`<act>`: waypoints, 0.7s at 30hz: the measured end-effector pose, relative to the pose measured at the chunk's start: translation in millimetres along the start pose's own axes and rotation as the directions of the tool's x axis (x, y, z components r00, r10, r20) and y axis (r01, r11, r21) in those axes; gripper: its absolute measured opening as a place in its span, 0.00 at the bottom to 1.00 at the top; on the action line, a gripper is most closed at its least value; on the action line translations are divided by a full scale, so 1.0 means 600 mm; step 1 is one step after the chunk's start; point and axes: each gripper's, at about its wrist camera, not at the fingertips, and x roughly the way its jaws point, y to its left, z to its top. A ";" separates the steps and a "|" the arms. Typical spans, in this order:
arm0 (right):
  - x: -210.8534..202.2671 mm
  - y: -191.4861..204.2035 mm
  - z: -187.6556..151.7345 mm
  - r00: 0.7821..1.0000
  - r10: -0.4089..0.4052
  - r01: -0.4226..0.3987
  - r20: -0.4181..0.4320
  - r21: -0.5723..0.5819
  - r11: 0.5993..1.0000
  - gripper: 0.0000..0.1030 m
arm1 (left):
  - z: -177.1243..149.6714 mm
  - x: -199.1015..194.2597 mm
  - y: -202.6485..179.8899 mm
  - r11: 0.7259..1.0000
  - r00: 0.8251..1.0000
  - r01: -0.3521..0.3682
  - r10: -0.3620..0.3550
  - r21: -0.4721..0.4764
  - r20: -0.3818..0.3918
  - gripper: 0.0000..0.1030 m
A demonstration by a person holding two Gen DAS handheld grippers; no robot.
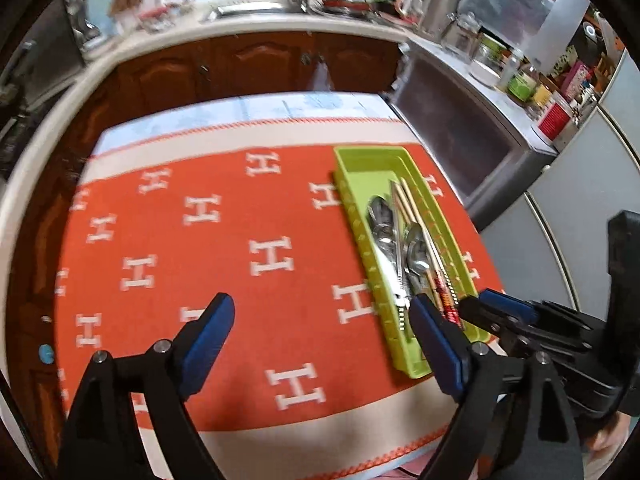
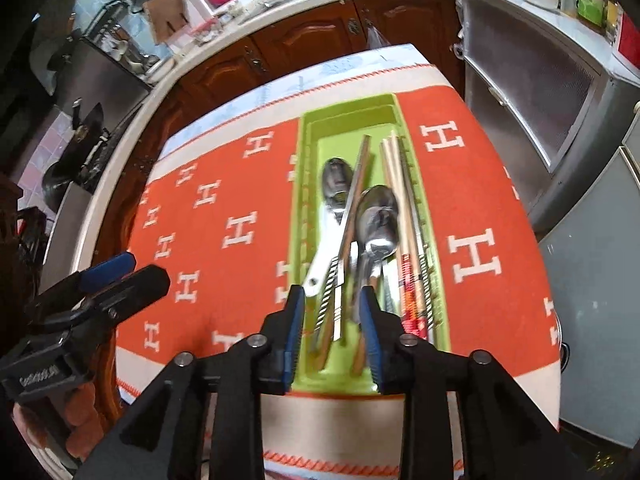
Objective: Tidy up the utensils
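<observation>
A lime green utensil tray [image 1: 352, 168] [image 2: 308, 152] lies on the orange cloth at the table's right side. It holds metal spoons [image 2: 378, 216] [image 1: 416, 248], chopsticks [image 2: 394, 168] [image 1: 404, 196] and striped-handled utensils [image 2: 334, 292]. My left gripper [image 1: 322, 312] is open and empty above the cloth, left of the tray's near end. My right gripper [image 2: 330, 308] is open and empty just above the tray's near end, its fingers straddling the utensil handles. The right gripper also shows in the left wrist view [image 1: 496, 304].
The orange cloth with white H marks [image 1: 224, 240] covers the small table. Brown cabinets [image 1: 256, 60] and a white counter stand behind. A grey cabinet [image 1: 472, 128] and white appliances are close on the right. The left gripper shows in the right wrist view [image 2: 124, 272].
</observation>
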 end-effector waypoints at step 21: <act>-0.209 0.222 -0.053 0.943 0.049 0.015 0.330 -0.189 0.982 0.56 | -0.061 -0.168 0.054 0.969 0.946 -0.208 0.235 -0.135 0.226 0.99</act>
